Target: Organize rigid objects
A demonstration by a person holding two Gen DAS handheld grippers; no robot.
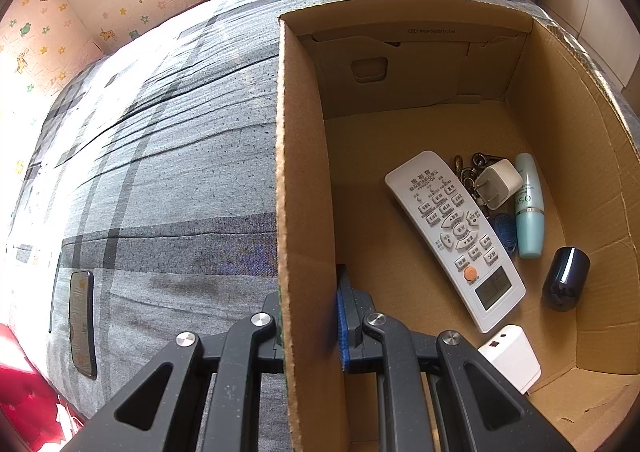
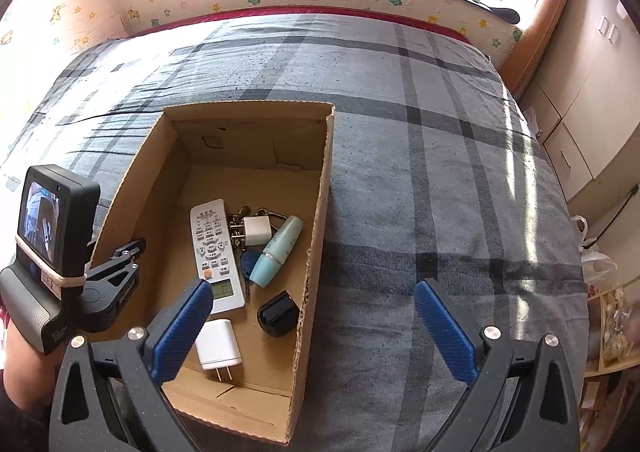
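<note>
An open cardboard box (image 1: 308,180) (image 2: 320,188) sits on the grey plaid bed. In it lie a white remote (image 1: 456,236) (image 2: 214,252), a small white plug (image 1: 498,182) (image 2: 256,230), a key bunch (image 1: 468,170) (image 2: 240,216), a teal tube (image 1: 528,208) (image 2: 278,252), a blue tag (image 1: 505,230) (image 2: 248,262), a black cylinder (image 1: 565,278) (image 2: 279,313) and a white charger (image 1: 512,356) (image 2: 218,346). My left gripper (image 1: 310,326) is shut on the box's left wall near its front end. My right gripper (image 2: 312,328) is open and empty above the box's right wall.
A dark phone (image 1: 82,324) lies on the bed left of the box. The left gripper's body with its camera screen (image 2: 44,228) shows at the left of the right wrist view. Cabinets (image 2: 580,112) and a shelf (image 2: 608,324) stand right of the bed.
</note>
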